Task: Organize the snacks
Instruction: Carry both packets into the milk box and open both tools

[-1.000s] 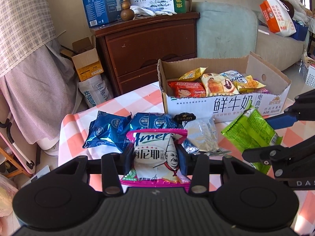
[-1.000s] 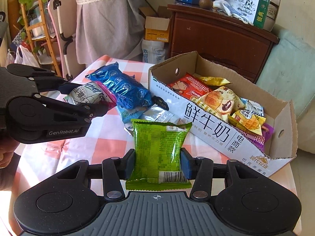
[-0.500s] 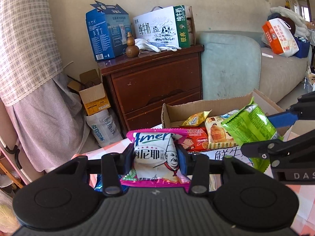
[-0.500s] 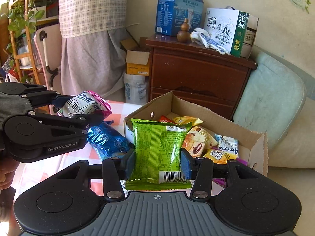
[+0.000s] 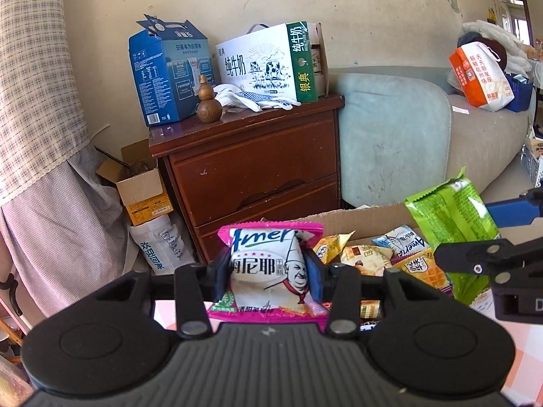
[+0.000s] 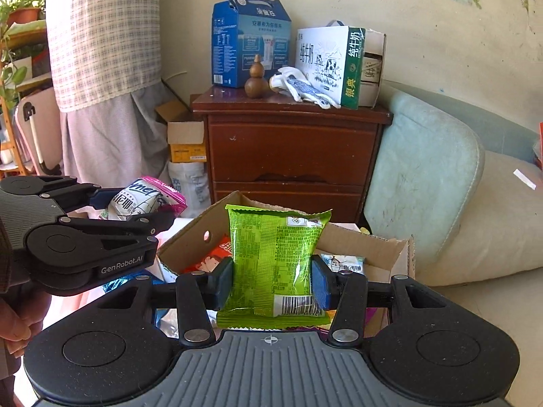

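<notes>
My left gripper (image 5: pixel 268 276) is shut on a pink-edged white snack packet (image 5: pixel 268 271) printed with a chef, held upright in the air. In the right wrist view that same packet (image 6: pixel 142 200) shows at the left, in the left gripper (image 6: pixel 149 208). A green snack packet (image 6: pixel 273 264) stands upright between the pads of my right gripper (image 6: pixel 271 286), which is shut on it; it also shows at the right in the left wrist view as the green packet (image 5: pixel 451 217). Below and beyond both packets lies the open cardboard box (image 6: pixel 190 237) with several snacks (image 5: pixel 404 254) inside.
A dark wooden cabinet (image 5: pixel 258 169) with cartons on top stands behind the box, a pale blue sofa (image 5: pixel 390 142) to its right. Checked fabric (image 5: pixel 37 101) hangs at the left above small boxes on the floor. A hand (image 6: pixel 13 318) shows at the far left.
Both grippers have risen with their packets and tipped up. The table and the blue packets have dropped out of view, and the box now sits low in both views.
</notes>
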The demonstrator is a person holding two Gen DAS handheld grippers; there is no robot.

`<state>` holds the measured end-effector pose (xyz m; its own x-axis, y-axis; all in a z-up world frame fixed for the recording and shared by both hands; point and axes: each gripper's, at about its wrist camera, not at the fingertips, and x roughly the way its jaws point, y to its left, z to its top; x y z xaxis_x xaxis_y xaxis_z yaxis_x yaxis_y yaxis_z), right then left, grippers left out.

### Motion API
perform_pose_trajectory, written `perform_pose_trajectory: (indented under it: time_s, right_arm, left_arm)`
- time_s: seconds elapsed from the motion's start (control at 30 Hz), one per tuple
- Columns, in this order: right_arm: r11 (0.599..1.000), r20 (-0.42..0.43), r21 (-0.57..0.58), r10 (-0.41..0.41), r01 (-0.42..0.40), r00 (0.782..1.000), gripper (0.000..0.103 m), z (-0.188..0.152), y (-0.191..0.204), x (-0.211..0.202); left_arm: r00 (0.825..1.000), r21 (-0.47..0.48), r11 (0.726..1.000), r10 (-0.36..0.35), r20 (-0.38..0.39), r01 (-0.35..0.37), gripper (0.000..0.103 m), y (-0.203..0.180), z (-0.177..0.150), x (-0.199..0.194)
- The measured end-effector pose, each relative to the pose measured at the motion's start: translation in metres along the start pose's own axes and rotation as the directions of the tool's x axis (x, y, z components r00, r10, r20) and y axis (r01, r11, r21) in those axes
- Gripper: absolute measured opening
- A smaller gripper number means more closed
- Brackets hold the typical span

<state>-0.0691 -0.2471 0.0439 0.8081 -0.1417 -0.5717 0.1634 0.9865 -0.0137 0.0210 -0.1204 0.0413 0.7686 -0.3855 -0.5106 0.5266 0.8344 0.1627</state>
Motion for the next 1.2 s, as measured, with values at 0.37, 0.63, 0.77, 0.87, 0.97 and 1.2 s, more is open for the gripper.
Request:
perform_pose_trajectory:
  time_s: [0.37,0.63,0.77,0.87,0.97,1.2]
  right_arm:
    - [0.996,-0.029,0.082,-0.038,0.040,0.999,0.046,0.004,-0.025,0.027]
    - [0.967,-0.047,0.222,-0.121,0.129,0.992,0.049,0.006,-0.045,0.054]
    - [0.932,-0.077,0.333,-0.121,0.140,0.990,0.055,0.003,-0.059,0.066]
    - [0.915,-0.086,0.386,-0.089,0.116,0.992,0.056,0.001,-0.067,0.068]
    - [0.912,-0.082,0.397,-0.079,0.106,0.993,0.057,0.000,-0.068,0.065]
    - [0.914,-0.071,0.401,-0.038,0.064,0.997,0.058,0.000,-0.066,0.060]
  left_arm:
    - [0.999,0.009,0.999,-0.039,-0.028,0.039,0.043,-0.011,0.015,0.038]
    - [0.995,0.000,0.997,-0.083,-0.049,0.083,0.047,-0.020,0.026,0.064]
    - [0.995,-0.027,0.997,-0.075,-0.058,0.074,0.087,-0.021,0.026,0.066]
    - [0.995,-0.042,0.996,-0.085,-0.059,0.083,0.087,-0.015,0.029,0.063]
    - [0.993,-0.071,0.994,-0.092,-0.070,0.087,0.088,-0.008,0.027,0.059]
    - [0.990,-0.100,0.993,-0.081,-0.115,0.070,0.088,0.008,0.021,0.052]
